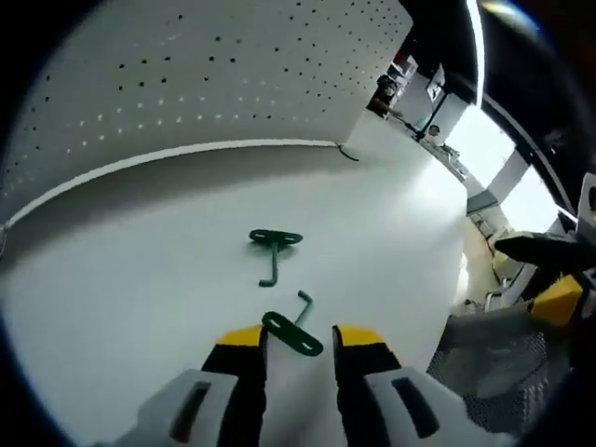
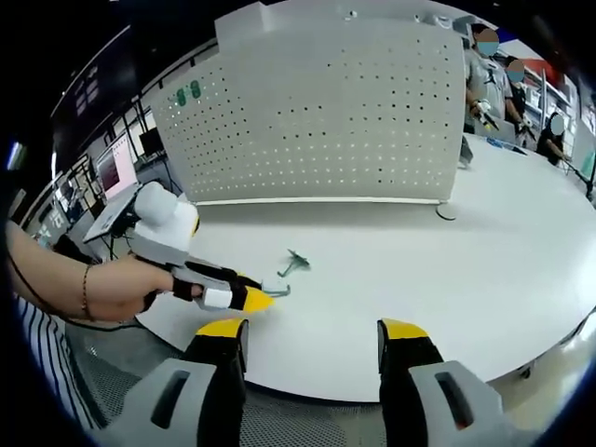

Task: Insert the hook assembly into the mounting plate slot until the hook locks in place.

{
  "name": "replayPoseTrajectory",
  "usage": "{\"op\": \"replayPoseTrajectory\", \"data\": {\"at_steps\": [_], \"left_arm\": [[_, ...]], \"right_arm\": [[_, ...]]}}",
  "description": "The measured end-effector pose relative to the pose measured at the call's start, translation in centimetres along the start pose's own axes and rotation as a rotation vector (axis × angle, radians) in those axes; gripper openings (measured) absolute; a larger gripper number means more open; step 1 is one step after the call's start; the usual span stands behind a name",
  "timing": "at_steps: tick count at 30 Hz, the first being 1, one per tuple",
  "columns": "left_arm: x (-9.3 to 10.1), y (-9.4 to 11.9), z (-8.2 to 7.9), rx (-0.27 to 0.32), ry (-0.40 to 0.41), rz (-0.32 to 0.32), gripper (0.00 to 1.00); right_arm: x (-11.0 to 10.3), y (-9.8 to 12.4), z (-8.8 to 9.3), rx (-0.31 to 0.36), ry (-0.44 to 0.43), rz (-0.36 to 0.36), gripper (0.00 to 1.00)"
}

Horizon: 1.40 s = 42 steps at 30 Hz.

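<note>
A white table (image 1: 112, 307) fills the left gripper view and curves across the right gripper view; at its back stands a white pegboard (image 2: 326, 112) dotted with rows of small holes, upright on the tabletop; past its right end, in the right gripper view, people (image 2: 484, 74) stand at the far side of the table. In that same view a hand (image 2: 116, 289) reaches in from the left with the left gripper (image 2: 264, 300), whose yellow tips lie low over the table by a green hook. The right gripper (image 2: 312, 337) hangs off the table's near edge, jaws spread wide with nothing between them. In the left gripper view the left gripper (image 1: 300, 337) is released, jaws apart around the near hook (image 1: 293, 333), whose flat plate lies between the yellow tips; whether they touch it I cannot tell; a second hook (image 1: 274, 250) lies flat on the table just beyond, apart from the first.
</note>
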State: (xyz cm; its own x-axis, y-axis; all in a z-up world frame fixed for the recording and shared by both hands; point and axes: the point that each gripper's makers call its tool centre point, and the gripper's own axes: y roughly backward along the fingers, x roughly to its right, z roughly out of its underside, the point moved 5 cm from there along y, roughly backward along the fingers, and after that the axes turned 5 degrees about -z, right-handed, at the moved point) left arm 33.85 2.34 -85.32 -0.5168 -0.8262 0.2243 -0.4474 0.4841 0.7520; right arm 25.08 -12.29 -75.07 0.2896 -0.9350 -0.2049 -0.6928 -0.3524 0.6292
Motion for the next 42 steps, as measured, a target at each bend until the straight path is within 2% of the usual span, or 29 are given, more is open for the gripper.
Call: {"op": "replayPoseTrajectory", "data": {"at_steps": [2,6,14,25,30,36,42], "left_arm": [[0.0,0.0,0.0,-0.006,-0.039,-0.004,0.24],[-0.2,0.1,-0.1,0.001,-0.049,-0.014,0.16],[-1.0,0.0,-0.2,-0.014,-0.062,-0.025,0.09],[-2.0,-0.2,-0.4,-0.023,-0.116,-0.045,0.04],[-2.5,-0.2,-0.6,-0.027,-0.085,-0.034,0.03],[-3.2,0.5,-1.7,0.013,-0.062,-0.031,0.02],[-4.5,1.8,-4.1,0.082,-0.036,-0.027,0.02]], "right_arm": [[0.0,0.0,0.0,-0.001,0.000,-0.001,0.53],[0.0,0.0,0.1,0.000,-0.002,-0.003,0.52],[0.0,0.1,0.2,-0.003,0.002,-0.007,0.51],[0.0,0.1,0.2,-0.004,0.003,-0.005,0.51],[0.0,0.1,0.2,-0.004,0.004,-0.001,0.51],[0.2,0.1,0.0,0.002,-0.012,0.007,0.51],[0.4,-0.1,-0.4,0.016,-0.024,0.010,0.51]]}}
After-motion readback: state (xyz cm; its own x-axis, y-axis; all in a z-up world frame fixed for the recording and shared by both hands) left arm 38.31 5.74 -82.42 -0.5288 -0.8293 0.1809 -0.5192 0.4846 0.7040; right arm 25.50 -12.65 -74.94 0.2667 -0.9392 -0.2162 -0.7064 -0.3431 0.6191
